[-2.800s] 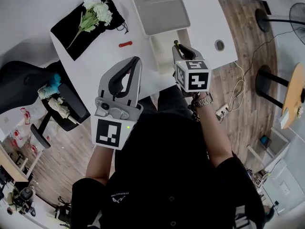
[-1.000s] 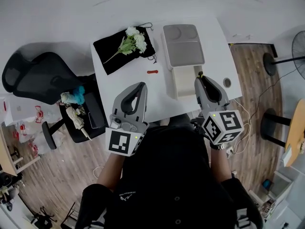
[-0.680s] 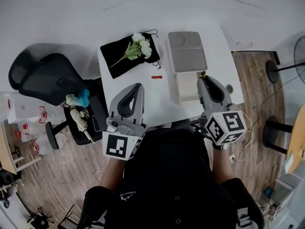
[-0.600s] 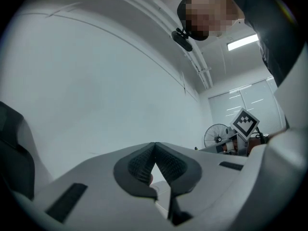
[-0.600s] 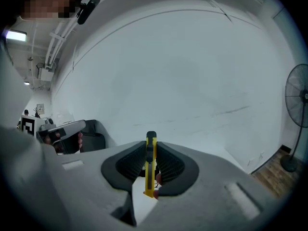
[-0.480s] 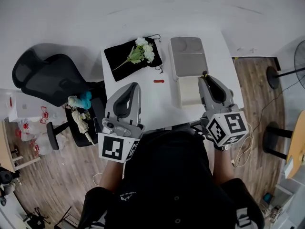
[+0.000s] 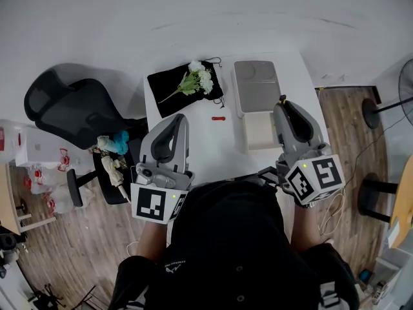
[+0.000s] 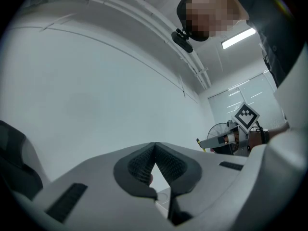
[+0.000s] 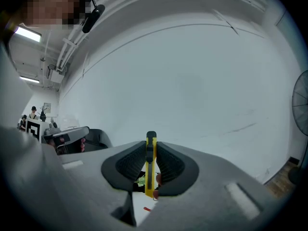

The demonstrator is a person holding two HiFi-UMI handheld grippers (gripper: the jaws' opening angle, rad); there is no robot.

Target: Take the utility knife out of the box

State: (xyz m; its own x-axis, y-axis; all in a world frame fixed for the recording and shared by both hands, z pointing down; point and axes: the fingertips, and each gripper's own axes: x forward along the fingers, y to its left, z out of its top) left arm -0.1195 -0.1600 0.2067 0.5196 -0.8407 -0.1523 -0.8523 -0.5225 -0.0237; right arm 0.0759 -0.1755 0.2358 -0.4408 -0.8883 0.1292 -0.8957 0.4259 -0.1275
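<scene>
Utility knife (image 9: 151,163), a slim yellow plastic one with a black slider, is clamped on edge between the dark ribbed pads of the right gripper (image 9: 151,150), its tip poking just past the fingertips. It is out of the pale rectangular box (image 7: 260,133). In the head view, a black mesh office chair (image 7: 68,108) stands off the nine o'clock side of the white table (image 7: 222,147). At the table's eleven o'clock corner lies a black drawstring cloth pouch (image 7: 169,86) with a sprig of white artificial flowers (image 7: 202,80) on top of it. The grey left gripper (image 7: 182,117) hangs over the table's seven o'clock part; its jaws meet at the tips with nothing between them. A small red object (image 7: 219,118) lies on bare tabletop at the pouch's five o'clock, between pouch and box. The box sits toward the table's two o'clock side, with its grey flat lid (image 7: 257,82) swung open toward twelve o'clock. At the box's three o'clock edge the right gripper is held in the air with the knife. Brown wood-plank floor (image 7: 348,128) shows beyond the table at three o'clock.
</scene>
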